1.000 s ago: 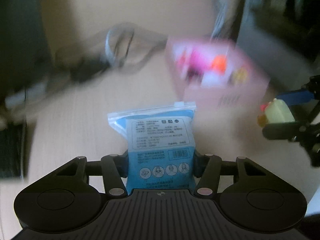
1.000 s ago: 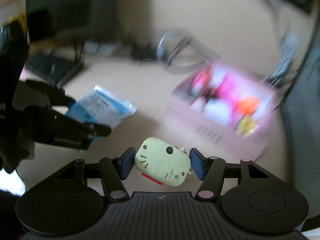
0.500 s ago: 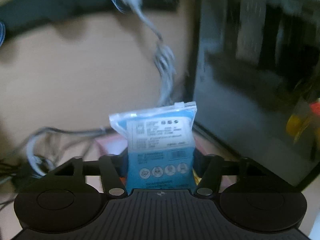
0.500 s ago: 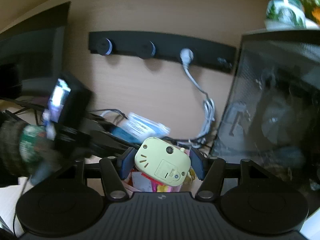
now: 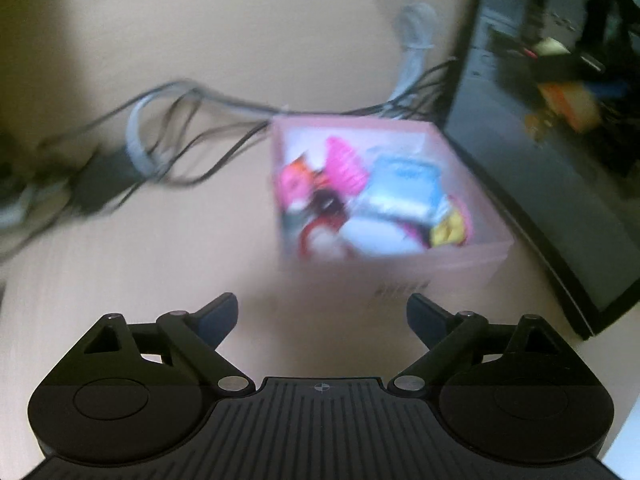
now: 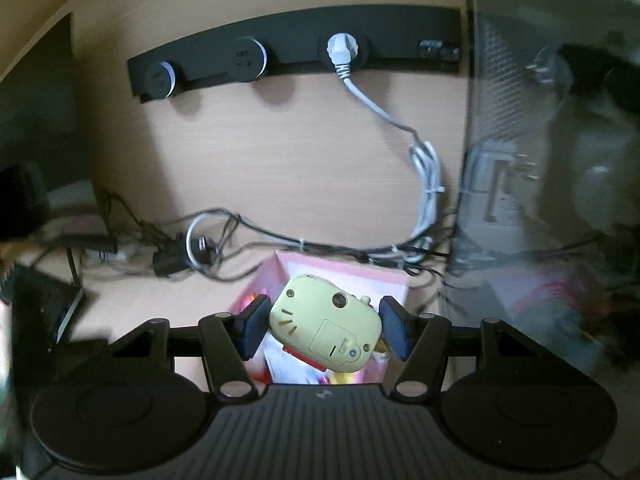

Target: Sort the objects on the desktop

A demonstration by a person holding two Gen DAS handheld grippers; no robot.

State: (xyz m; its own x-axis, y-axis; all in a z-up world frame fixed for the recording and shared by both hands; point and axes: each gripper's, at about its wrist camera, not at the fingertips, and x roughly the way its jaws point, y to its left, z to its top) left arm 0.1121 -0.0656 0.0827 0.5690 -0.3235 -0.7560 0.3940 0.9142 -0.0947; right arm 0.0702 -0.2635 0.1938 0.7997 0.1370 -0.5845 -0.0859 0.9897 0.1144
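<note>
The left tongs (image 5: 322, 318), just opened wide with nothing between them, hang over the tabletop (image 5: 160, 264) before a pink box (image 5: 432, 260) of bright items, a blue-and-white packet (image 5: 404, 184) lying inside; cables (image 5: 192, 136) tangle beside the box.

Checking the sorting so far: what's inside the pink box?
The pink box holds a blue-and-white packet, pink items and something yellow; blur hides details, and anything underneath is covered.
</note>
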